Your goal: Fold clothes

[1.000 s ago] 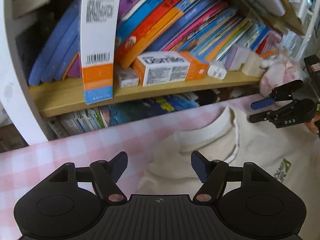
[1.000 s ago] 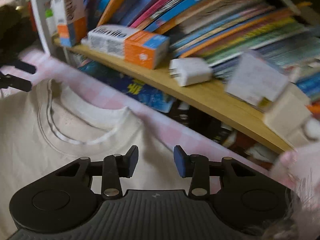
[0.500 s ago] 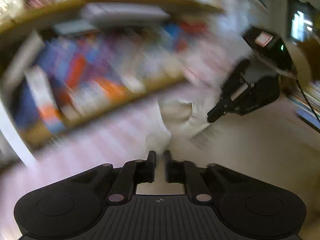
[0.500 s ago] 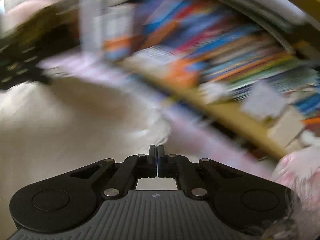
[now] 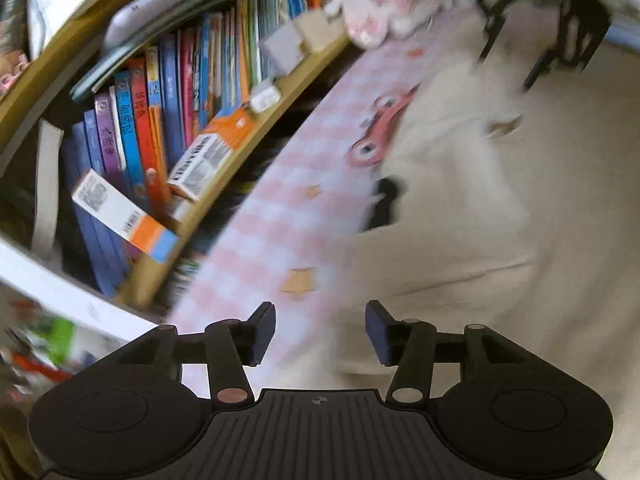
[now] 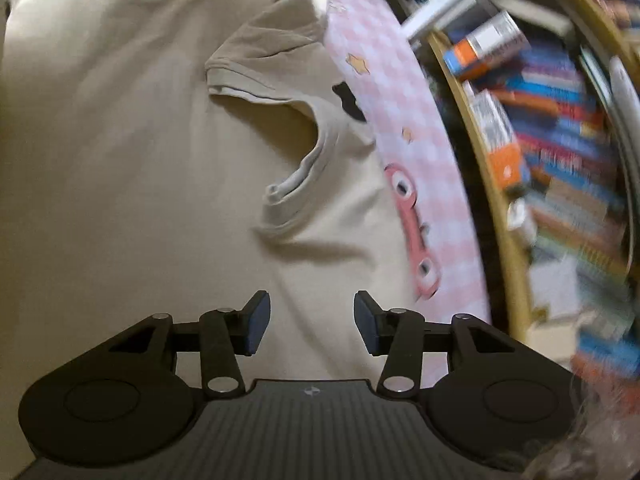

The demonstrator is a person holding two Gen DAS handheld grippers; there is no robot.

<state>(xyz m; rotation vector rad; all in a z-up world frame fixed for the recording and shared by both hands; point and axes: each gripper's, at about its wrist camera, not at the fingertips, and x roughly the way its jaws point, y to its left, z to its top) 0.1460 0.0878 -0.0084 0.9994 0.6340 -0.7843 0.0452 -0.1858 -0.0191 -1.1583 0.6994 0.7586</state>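
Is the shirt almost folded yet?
Not yet. The cream shirt lies on the pink checked cloth, its collar rumpled. The left hand-held gripper and right hand-held gripper have just opened, holding nothing. The folds themselves seem left to do.

A cream T-shirt (image 6: 120, 152) lies spread out in front of the right fingers (image 6: 256, 320), with nothing pinched between them. Its ribbed neck hole gapes open, crumpled, just ahead of those fingers. One short sleeve is folded over further off. The shirt's edge runs along a pink checked cloth (image 6: 436, 184) on the right side. It looks soft and wrinkled.
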